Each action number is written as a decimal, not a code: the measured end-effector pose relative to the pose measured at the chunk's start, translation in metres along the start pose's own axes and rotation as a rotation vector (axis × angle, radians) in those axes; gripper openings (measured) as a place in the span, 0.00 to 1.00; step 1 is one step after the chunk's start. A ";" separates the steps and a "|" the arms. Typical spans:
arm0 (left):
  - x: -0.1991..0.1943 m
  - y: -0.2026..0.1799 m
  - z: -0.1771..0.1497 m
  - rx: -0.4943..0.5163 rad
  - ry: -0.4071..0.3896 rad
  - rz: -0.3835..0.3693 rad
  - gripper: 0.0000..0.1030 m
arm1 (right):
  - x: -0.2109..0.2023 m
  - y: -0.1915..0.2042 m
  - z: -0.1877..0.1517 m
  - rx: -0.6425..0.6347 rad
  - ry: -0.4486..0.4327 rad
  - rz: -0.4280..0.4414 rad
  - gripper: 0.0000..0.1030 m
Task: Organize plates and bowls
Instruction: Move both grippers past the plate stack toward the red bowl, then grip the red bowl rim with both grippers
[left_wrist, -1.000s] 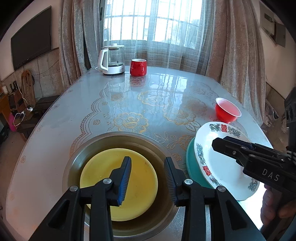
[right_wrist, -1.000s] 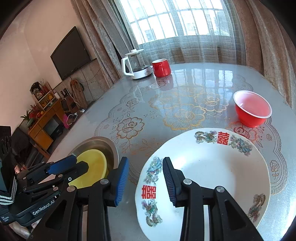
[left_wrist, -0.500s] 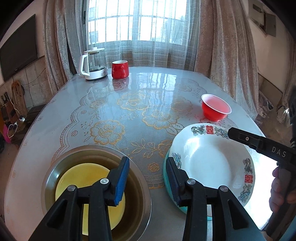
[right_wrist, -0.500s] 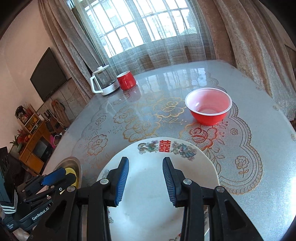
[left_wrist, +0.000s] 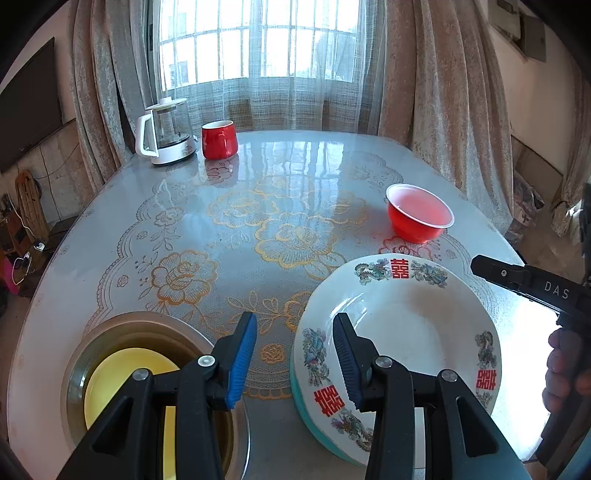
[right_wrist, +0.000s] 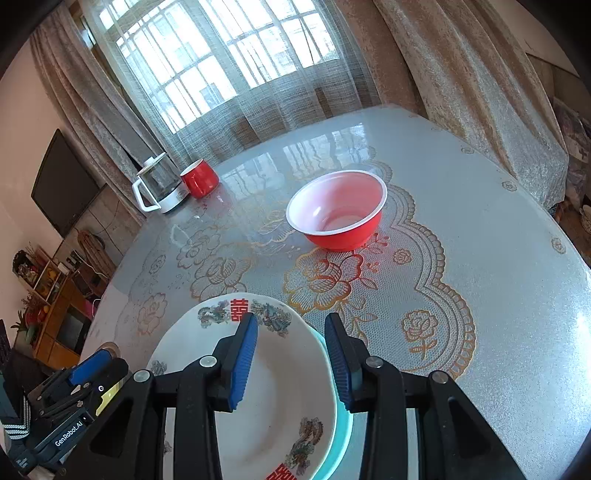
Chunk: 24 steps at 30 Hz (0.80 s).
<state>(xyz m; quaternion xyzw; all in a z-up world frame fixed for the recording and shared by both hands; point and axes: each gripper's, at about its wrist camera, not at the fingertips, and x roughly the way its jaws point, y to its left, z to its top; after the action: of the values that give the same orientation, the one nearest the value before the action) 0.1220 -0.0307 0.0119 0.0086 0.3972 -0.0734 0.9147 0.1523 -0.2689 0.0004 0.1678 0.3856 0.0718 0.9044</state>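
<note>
Reaching toward the red bowl (right_wrist: 338, 210), alone on the table (right_wrist: 480, 277) beyond the patterned plate (right_wrist: 266, 398) stacked on a teal dish (right_wrist: 341, 435). Right gripper (right_wrist: 291, 360) parted, empty; left gripper (left_wrist: 293, 362) just opening, holding nothing. Next: straddling the bowl's rim, then closing.

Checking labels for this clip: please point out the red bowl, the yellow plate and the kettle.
red bowl (right_wrist: 338, 206), right wrist view, on its inside wall.
yellow plate (left_wrist: 122, 384), left wrist view, on its flat face.
kettle (left_wrist: 166, 133), left wrist view, on its glass body.
</note>
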 end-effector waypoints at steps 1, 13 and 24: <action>0.003 0.000 0.002 -0.008 0.008 0.001 0.42 | 0.001 -0.004 0.002 0.006 -0.001 -0.004 0.37; 0.032 -0.022 0.035 -0.059 0.072 -0.098 0.42 | 0.011 -0.045 0.037 0.074 -0.019 -0.046 0.37; 0.069 -0.065 0.087 -0.052 0.095 -0.181 0.42 | 0.048 -0.074 0.076 0.140 0.001 -0.055 0.35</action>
<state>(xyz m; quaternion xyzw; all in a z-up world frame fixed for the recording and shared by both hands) 0.2221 -0.1099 0.0239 -0.0478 0.4409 -0.1451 0.8845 0.2404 -0.3441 -0.0095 0.2197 0.3946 0.0198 0.8920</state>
